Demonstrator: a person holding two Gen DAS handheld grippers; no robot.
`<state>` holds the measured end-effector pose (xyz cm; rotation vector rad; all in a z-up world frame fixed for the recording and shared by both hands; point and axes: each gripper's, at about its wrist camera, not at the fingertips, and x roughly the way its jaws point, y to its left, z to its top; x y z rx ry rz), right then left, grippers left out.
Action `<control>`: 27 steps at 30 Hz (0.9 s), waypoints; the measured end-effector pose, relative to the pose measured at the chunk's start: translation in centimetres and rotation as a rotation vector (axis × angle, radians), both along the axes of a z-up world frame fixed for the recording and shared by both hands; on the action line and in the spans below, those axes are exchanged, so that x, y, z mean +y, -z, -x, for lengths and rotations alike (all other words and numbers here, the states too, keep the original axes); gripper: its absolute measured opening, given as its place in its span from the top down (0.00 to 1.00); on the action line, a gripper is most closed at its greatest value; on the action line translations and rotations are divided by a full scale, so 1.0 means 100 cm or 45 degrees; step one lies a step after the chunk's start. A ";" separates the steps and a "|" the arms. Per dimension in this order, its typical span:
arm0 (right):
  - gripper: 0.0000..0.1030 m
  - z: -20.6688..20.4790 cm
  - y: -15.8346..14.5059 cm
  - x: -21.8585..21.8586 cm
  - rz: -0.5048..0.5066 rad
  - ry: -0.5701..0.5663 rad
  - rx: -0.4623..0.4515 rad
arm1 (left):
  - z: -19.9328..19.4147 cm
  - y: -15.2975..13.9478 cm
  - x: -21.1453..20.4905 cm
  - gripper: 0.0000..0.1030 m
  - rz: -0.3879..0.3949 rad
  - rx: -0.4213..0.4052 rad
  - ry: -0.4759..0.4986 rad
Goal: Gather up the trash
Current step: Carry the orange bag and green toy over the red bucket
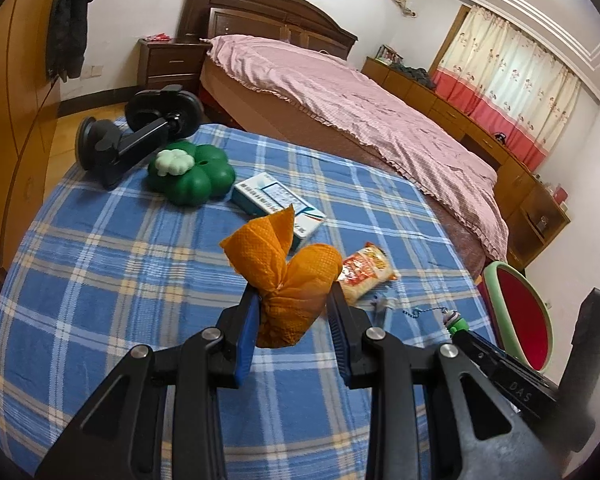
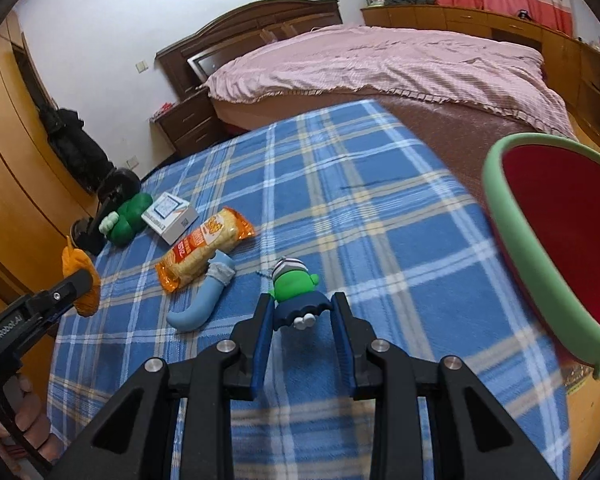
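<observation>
On the blue plaid cloth [image 1: 112, 264] that covers the table, everything can be placed against the snack packet [image 2: 204, 246], an orange and white wrapper lying near the cloth's middle. Farthest to its left in the right wrist view, the left gripper [image 1: 292, 296] holds a crumpled orange tissue [image 1: 288, 280] clamped between its blue pads, lifted clear of the cloth. Behind the packet and to its left lie a black suction-cup phone mount [image 1: 140, 132], a green clover-shaped toy [image 1: 192, 174] and a white and teal box [image 1: 276, 204], the box nearest the packet. Just in front of the packet, touching its lower edge, lies a curved pale blue piece [image 2: 204, 300]. To the packet's right, the right gripper [image 2: 300, 312] has narrowed on a small green figure [image 2: 294, 288] with a striped cap; its dark blue lower half sits between the fingers. Far right, well apart from the packet, stands a bin [image 2: 512, 224] with a green rim and red inside, beside the table edge.
</observation>
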<state>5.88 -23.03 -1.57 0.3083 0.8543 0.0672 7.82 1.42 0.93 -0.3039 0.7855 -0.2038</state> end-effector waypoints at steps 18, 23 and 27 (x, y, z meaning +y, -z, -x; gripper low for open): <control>0.69 0.050 -0.025 -0.063 -0.068 0.198 -0.100 | 0.006 -0.017 -0.067 0.68 -0.027 -0.043 0.206; 0.69 0.062 -0.028 -0.087 -0.079 0.273 -0.118 | 0.006 -0.021 -0.095 0.68 -0.048 -0.046 0.289; 0.70 0.068 -0.027 -0.105 -0.088 0.328 -0.125 | 0.008 -0.025 -0.119 0.68 -0.072 -0.058 0.357</control>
